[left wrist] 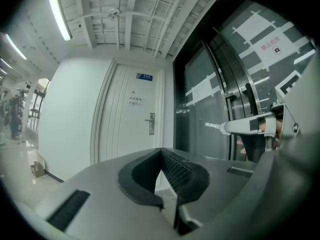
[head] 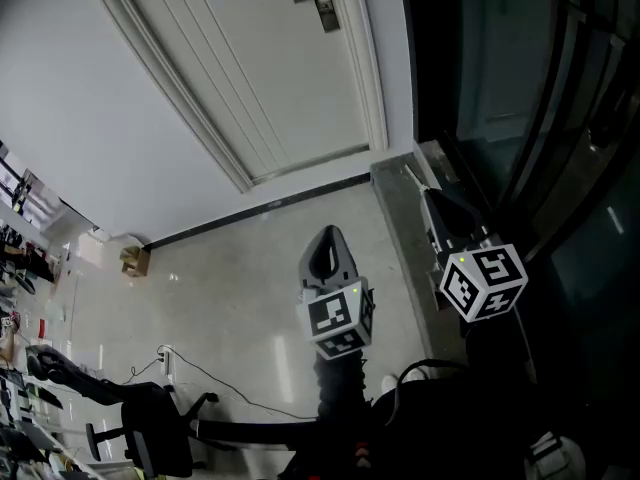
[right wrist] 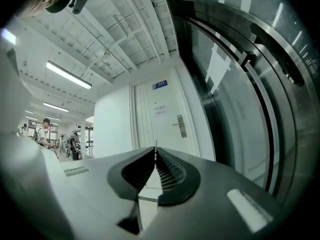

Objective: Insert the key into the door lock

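Over on the left, the left gripper (left wrist: 161, 153) is clenched on nothing, its pads pressed together. It hangs low and well short of the door lock (left wrist: 151, 123), which sits ahead of it on the white door (left wrist: 125, 134).

Across to the lock: plate and lever handle show clearly, but the keyhole is too small to make out from here.

Right of the lock comes the working hand. The right gripper (right wrist: 155, 152) is clamped on the key (right wrist: 155, 145), a thin sliver of blade poking out past the tips. It is aimed roughly at the lock (right wrist: 181, 126) but well apart from it. From the left gripper view, the key (left wrist: 214, 126) juts out level towards the door, right of the lock and at about its height.

The danger, I'd say, is that pinch. With so little metal between the pads, any off-line contact with the lock plate could twist the key or push it back into the gripper. A wrong blade angle would stop it at the slot.
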Action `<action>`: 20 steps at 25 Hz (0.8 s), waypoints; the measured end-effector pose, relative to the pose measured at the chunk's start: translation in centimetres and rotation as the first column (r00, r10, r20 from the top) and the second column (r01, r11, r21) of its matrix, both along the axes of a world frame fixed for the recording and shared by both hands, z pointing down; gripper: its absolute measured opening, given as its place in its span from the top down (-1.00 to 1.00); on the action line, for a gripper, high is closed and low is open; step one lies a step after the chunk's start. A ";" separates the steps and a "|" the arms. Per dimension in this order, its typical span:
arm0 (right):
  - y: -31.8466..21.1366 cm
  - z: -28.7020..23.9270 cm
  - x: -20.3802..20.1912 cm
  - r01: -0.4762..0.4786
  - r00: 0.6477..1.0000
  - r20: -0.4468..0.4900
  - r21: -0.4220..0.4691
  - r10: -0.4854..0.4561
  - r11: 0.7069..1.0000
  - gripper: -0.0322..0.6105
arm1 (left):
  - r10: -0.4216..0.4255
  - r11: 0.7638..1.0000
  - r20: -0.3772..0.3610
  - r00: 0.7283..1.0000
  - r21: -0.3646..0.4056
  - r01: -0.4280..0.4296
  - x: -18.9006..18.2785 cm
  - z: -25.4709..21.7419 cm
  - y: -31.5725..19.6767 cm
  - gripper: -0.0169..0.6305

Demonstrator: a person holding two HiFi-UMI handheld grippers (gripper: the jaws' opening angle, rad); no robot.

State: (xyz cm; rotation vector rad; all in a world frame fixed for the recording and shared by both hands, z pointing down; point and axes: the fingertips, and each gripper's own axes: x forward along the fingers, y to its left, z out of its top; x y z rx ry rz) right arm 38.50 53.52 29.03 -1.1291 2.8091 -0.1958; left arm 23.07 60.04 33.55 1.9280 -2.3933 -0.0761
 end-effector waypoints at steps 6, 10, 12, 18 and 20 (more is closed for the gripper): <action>0.9 -0.5 -0.8 -0.009 1.000 -0.016 0.029 0.010 1.000 0.86 | -0.004 1.000 -0.003 1.000 -0.010 0.004 -1.1 0.2 1.0 0.94; 1.3 -0.6 -1.7 -0.013 1.000 -0.004 0.023 0.013 1.000 0.86 | -0.008 1.000 -0.004 1.000 -0.016 0.008 -2.4 0.4 1.7 0.94; 1.5 -0.4 -2.1 -0.018 1.000 0.000 0.016 0.018 1.000 0.86 | -0.007 1.000 -0.011 1.000 -0.022 0.007 -3.0 0.7 2.1 0.94; 1.8 0.8 -3.1 -0.041 0.999 -0.004 -0.002 0.041 0.999 0.86 | -0.001 0.999 -0.049 0.999 -0.034 -0.001 -4.7 2.7 3.0 0.94; 1.8 1.1 -3.6 -0.042 0.999 -0.013 0.000 0.042 0.999 0.86 | -0.004 0.999 -0.060 0.998 -0.032 0.002 -5.2 3.1 3.1 0.94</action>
